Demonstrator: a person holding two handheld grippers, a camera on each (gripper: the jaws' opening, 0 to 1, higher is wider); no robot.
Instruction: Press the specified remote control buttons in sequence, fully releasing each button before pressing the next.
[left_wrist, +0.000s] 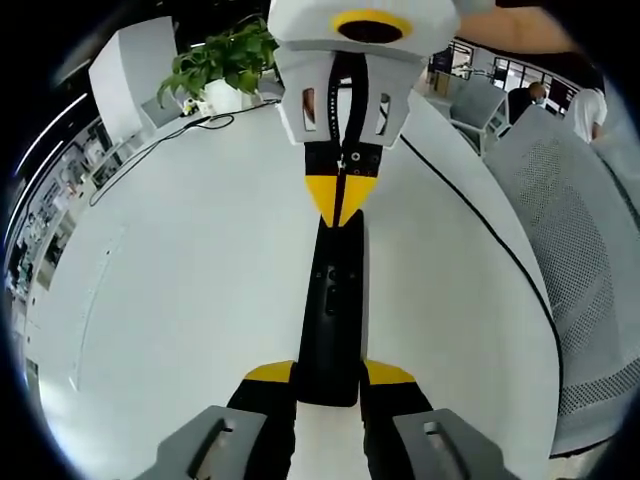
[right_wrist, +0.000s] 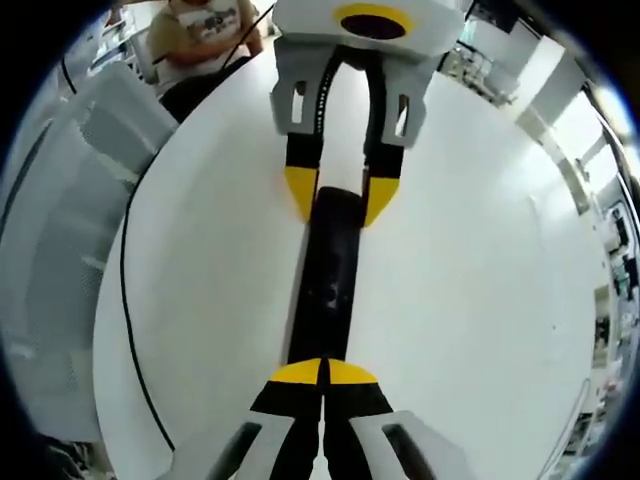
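The black remote (left_wrist: 333, 310) lies flat on the white surface (left_wrist: 180, 300), and everything here is placed from it. The left tool (left_wrist: 329, 385) has its yellow-tipped jaws set either side of the remote's near end, bracing it; whether they truly pinch it or merely sit beside it I cannot tell. In the right gripper view the same left tool (right_wrist: 340, 195) straddles the far end of the remote (right_wrist: 330, 270).

The right tool (right_wrist: 323, 372) has its jaws drawn together into one blunt yellow point, resting at the end of the remote opposite the brace. In the left gripper view this closed point (left_wrist: 341, 198) sits on the remote's centreline; whether it is actually bearing on a button is hidden.

To press well, the point should probably come straight down on one button only, firmly enough to register, then lift wholly off before travelling along the remote to the next. The brace should stay steady so the remote does not skid or pivot. A black cable (left_wrist: 480, 230) runs well off to the remote's side.
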